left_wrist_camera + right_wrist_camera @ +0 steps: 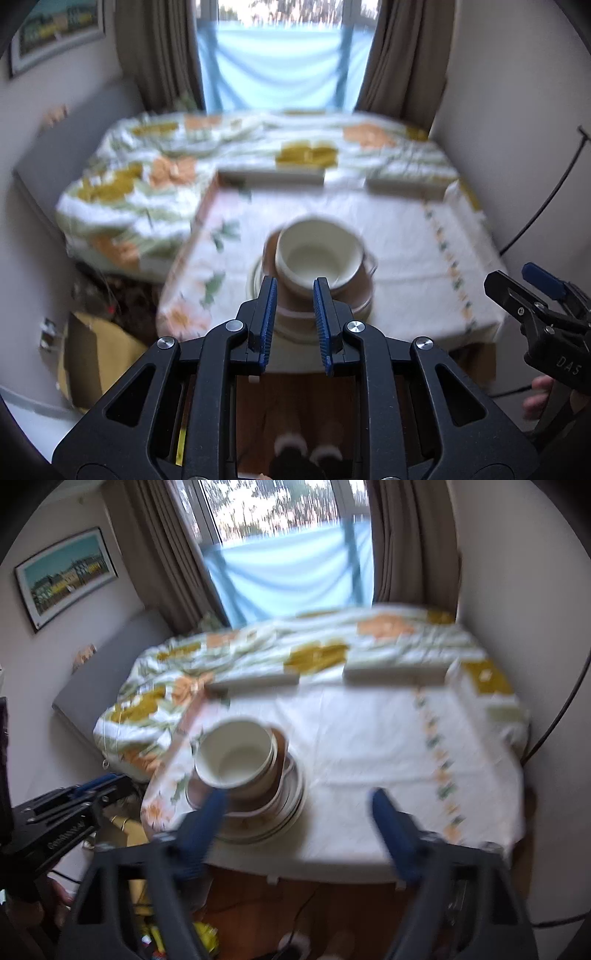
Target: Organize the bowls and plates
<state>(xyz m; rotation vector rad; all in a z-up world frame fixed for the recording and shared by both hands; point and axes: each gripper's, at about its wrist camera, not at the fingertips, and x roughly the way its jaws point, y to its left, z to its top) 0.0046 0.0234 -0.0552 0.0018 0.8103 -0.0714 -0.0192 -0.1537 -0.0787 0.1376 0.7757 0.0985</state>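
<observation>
A white bowl (319, 251) sits on top of brown bowls and plates (284, 812), stacked on the table (406, 236) by the bed (147, 177), with the empty left hand-held gripper (294, 295) nearly closed and the right hand-held gripper (299, 805) wide apart, empty.

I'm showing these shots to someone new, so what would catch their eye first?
Probably the stack of dishes near the table's front left, with a cream bowl on top of brown and white plates. Next, the right gripper, jaws spread wide with nothing between them, and the bright window behind the floral bedding.
</observation>
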